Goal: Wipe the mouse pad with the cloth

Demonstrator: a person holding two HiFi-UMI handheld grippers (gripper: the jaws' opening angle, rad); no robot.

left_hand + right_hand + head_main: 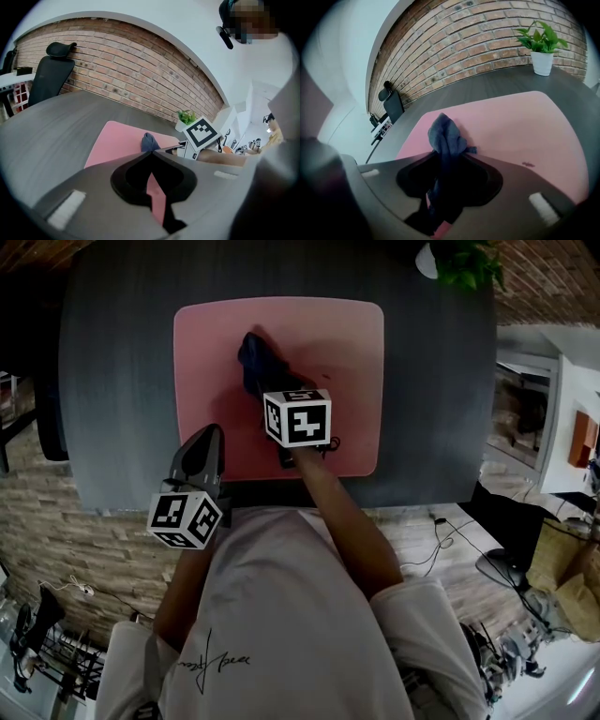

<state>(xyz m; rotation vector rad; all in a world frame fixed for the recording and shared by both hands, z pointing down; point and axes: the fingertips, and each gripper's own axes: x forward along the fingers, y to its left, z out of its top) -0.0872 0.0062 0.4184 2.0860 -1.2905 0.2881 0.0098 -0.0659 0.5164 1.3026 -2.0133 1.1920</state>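
A pink mouse pad [328, 343] [520, 126] [117, 140] lies on the dark grey table [112, 381]. My right gripper [265, 381] [445, 152] is over the pad's middle, shut on a dark blue cloth [258, 362] [445, 136] [149, 141]; the cloth bunches up past the jaw tips and rests on the pad. My left gripper [208, 439] [151, 154] hovers at the pad's near left corner, jaws shut with nothing between them.
A potted green plant [464, 261] [541, 47] [186, 119] stands at the table's far right corner. A black office chair [51, 70] stands beyond the table's left side, in front of a brick wall [487, 42]. A small dark speck [528, 164] marks the pad.
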